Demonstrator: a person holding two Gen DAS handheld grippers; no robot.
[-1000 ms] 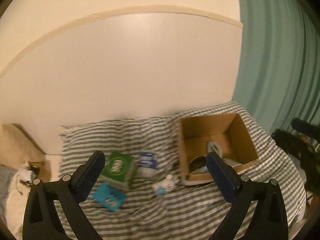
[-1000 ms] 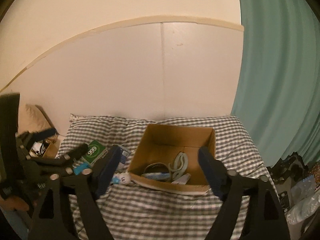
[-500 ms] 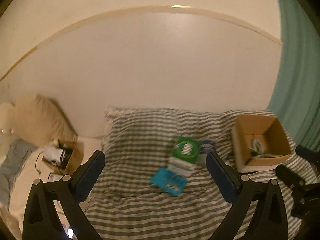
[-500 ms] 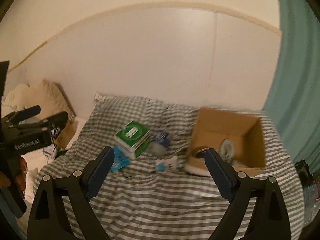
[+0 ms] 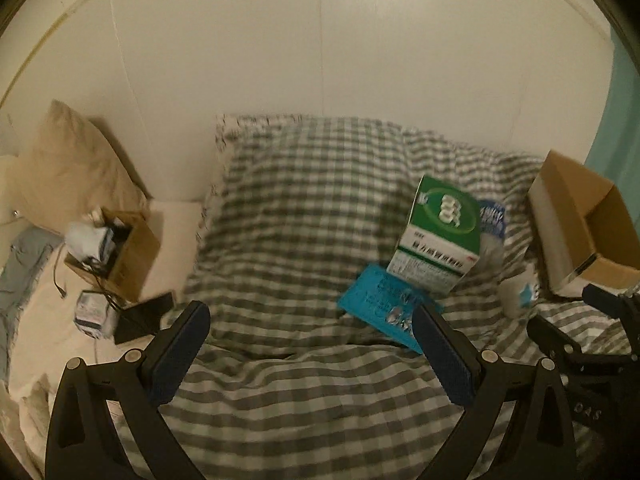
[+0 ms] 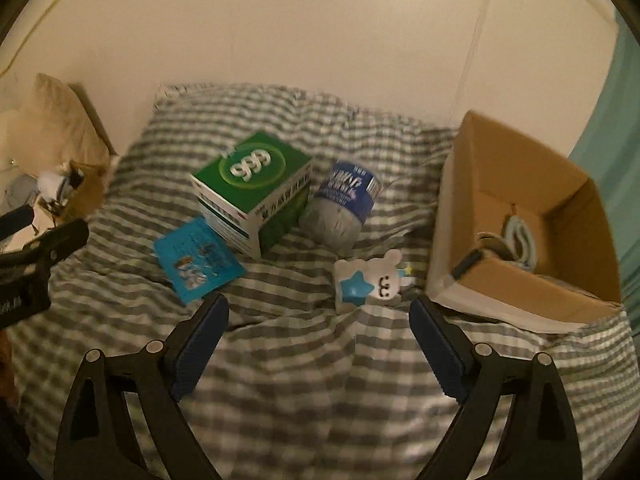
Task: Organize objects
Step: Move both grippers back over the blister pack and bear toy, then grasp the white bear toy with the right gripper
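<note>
Overhead, through the left wrist view, we held the left gripper (image 5: 310, 330) wide apart and empty above the checked bedspread (image 5: 304, 208). The green box (image 5: 438, 234) leaned over the blue packet (image 5: 384, 312) toward the bed's right edge, beside the cardboard box (image 5: 582, 232); a cluttered small carton (image 5: 116, 252) sat off the left edge.

From the right wrist view, our right gripper (image 6: 318, 322) also gaped empty, the white star toy (image 6: 370, 282) just ahead, the blue-labelled bottle (image 6: 342, 208) touching the green box (image 6: 256, 184).
</note>
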